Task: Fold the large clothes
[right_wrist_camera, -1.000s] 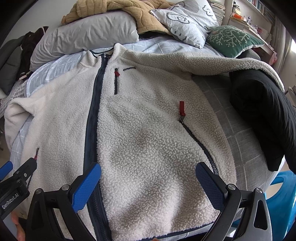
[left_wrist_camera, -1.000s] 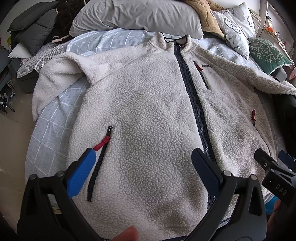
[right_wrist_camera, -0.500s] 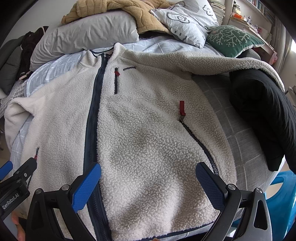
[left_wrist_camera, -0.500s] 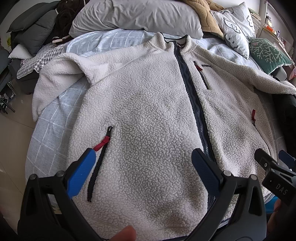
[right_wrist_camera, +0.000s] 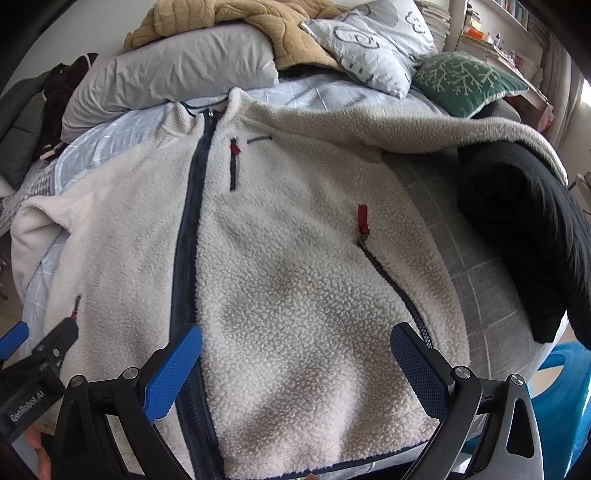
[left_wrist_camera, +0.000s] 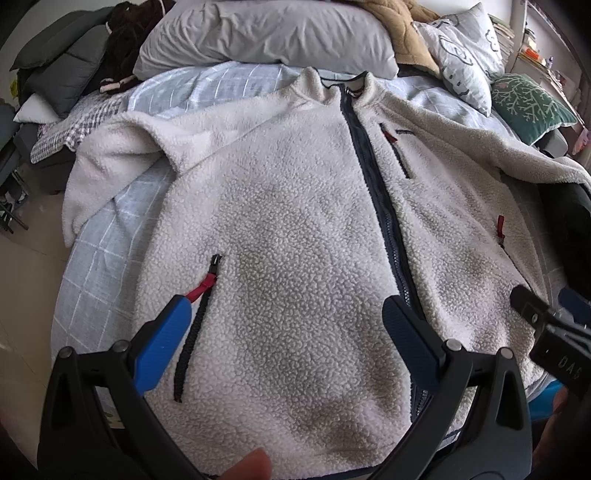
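Observation:
A cream fleece jacket [left_wrist_camera: 295, 229] lies front up on the bed, zipped with a navy zipper [left_wrist_camera: 373, 184], collar at the far side, sleeves spread out. It also fills the right wrist view [right_wrist_camera: 295, 277]. My left gripper [left_wrist_camera: 288, 332] is open and empty, held above the hem over the jacket's left half near a red-tabbed pocket zipper [left_wrist_camera: 201, 288]. My right gripper [right_wrist_camera: 295, 358] is open and empty above the hem over the right half. Each gripper shows at the edge of the other's view: the right one [left_wrist_camera: 546, 325], the left one [right_wrist_camera: 40, 354].
The bed has a blue checked sheet [left_wrist_camera: 96, 258]. A grey pillow [left_wrist_camera: 266, 33], a tan blanket [right_wrist_camera: 236, 18], a patterned pillow [right_wrist_camera: 369, 40] and a green cushion [right_wrist_camera: 461, 77] lie at the head. A black garment [right_wrist_camera: 524, 221] lies under the jacket's right sleeve. A blue stool [right_wrist_camera: 565, 373] stands beside the bed.

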{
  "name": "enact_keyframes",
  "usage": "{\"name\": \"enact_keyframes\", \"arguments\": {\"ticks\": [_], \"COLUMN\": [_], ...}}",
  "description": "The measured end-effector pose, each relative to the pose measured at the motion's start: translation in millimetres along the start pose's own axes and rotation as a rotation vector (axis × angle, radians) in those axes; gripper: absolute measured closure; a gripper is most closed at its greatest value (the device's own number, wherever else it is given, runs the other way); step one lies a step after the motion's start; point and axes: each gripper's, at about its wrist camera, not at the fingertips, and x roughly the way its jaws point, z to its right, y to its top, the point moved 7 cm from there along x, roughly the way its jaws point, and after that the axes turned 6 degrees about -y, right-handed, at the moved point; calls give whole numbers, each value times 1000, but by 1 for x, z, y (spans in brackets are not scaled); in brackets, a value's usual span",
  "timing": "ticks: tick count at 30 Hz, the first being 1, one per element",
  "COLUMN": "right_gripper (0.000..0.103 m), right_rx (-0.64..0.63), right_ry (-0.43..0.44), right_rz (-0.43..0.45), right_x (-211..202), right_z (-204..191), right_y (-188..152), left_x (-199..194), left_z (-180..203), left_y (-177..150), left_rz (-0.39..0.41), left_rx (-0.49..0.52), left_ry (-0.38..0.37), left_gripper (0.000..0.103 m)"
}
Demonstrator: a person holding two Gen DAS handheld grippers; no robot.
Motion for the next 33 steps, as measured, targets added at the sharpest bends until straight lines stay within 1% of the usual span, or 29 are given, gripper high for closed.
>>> {"name": "enact_keyframes", "arguments": {"ticks": [4, 7, 11, 13, 15, 16, 18, 19, 20, 21, 23, 24, 26, 27, 29, 31, 32, 33], "right_gripper": [0, 0, 0, 0, 0, 0, 0, 0, 0, 0, 0, 0, 0, 0, 0, 0, 0, 1], "right_rx": [-2, -15, -12, 4, 18, 23, 29, 29, 23, 23, 57, 74, 115, 143, 186, 259, 294, 326], "right_ry": [-26, -49, -32, -30, -34, -29, -23, -4, 49, 78, 113, 114, 97, 80, 51, 19, 20, 43], "right_rz": [52, 61, 84, 84, 75, 72, 47, 34, 19, 7, 1, -2, -4, 13, 36, 44, 40, 35], "right_x": [-12, -16, -24, -24, -22, -21, -16, -15, -14, -14, -15, -15, -15, -17, -19, -17, -15, -13], "right_z": [4, 7, 10, 14, 20, 22, 27, 29, 30, 32, 49, 59, 83, 103, 134, 171, 185, 198], "right_y": [8, 11, 13, 13, 13, 14, 16, 18, 22, 25, 35, 41, 54, 64, 80, 95, 101, 107], "left_x": [-6, -9, -6, -5, -5, -5, -2, -3, -4, -7, -11, -13, -14, -14, -15, -10, -7, -1], "left_z": [4, 5, 5, 5, 7, 11, 17, 20, 22, 23, 22, 21, 18, 17, 14, 12, 11, 11], "left_y": [-1, -3, -8, -10, -12, -13, -13, -12, -11, -7, 0, 7, 15, 21, 35, 52, 57, 63], "left_rz": [15, 17, 1, -10, -21, -30, -66, -77, -81, -76, -60, -62, -73, -68, -42, -19, -16, -24], "left_rx": [10, -7, -25, -44, -55, -40, -1, 19, 44, 70, 108, 130, 155, 167, 187, 212, 216, 220], "left_ry": [-9, -31, -40, -63, -105, -144, -189, -197, -198, -195, -182, -164, -152, -149, -118, -72, -63, -56], "left_gripper": [0, 0, 0, 0, 0, 0, 0, 0, 0, 0, 0, 0, 0, 0, 0, 0, 0, 0]}}
